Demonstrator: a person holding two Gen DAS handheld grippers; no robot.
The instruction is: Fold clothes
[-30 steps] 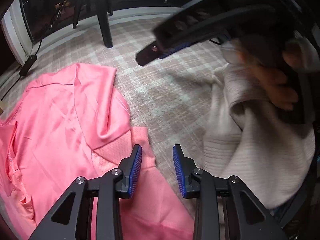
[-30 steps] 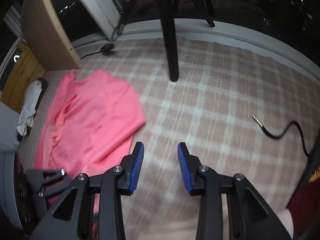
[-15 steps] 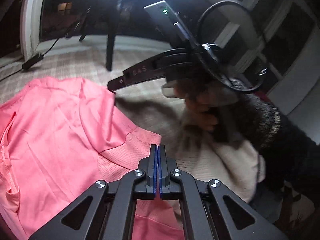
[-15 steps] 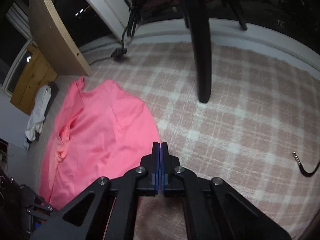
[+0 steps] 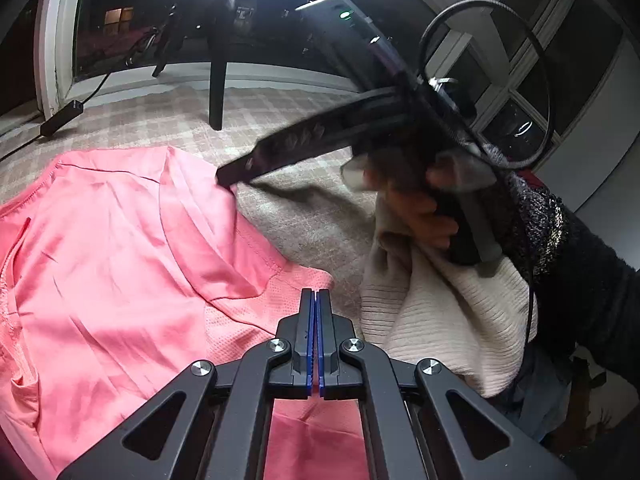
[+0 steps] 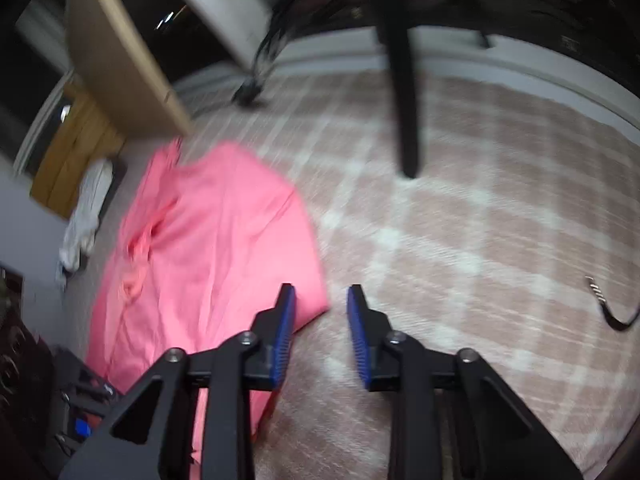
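A pink garment [image 5: 120, 260] lies spread on the plaid carpet, one side folded over, with a mesh lower layer [image 5: 256, 312] showing. My left gripper [image 5: 316, 296] is shut just above that mesh edge, and I see nothing between its pads. A person's hand [image 5: 416, 216] holds my right gripper [image 6: 321, 296], which stands open over the garment's near right edge [image 6: 304, 296] without gripping it. In the left wrist view its blurred fingertips [image 5: 232, 176] hover at the garment's folded edge. A cream knitted sweater [image 5: 440, 312] lies bunched to the right.
A black furniture leg [image 6: 406, 120] stands on the plaid carpet [image 6: 480, 220] beyond the garment. A black cable end [image 6: 612, 316] lies at the right. White cloth [image 6: 84, 216] and a wooden panel [image 6: 120, 60] are at the left. A power adapter [image 5: 60, 118] sits near the window.
Both grippers went from open to shut half a second ago. Since then the right one has opened again and shifted over the garment's edge, blurred by motion. The left stays shut.
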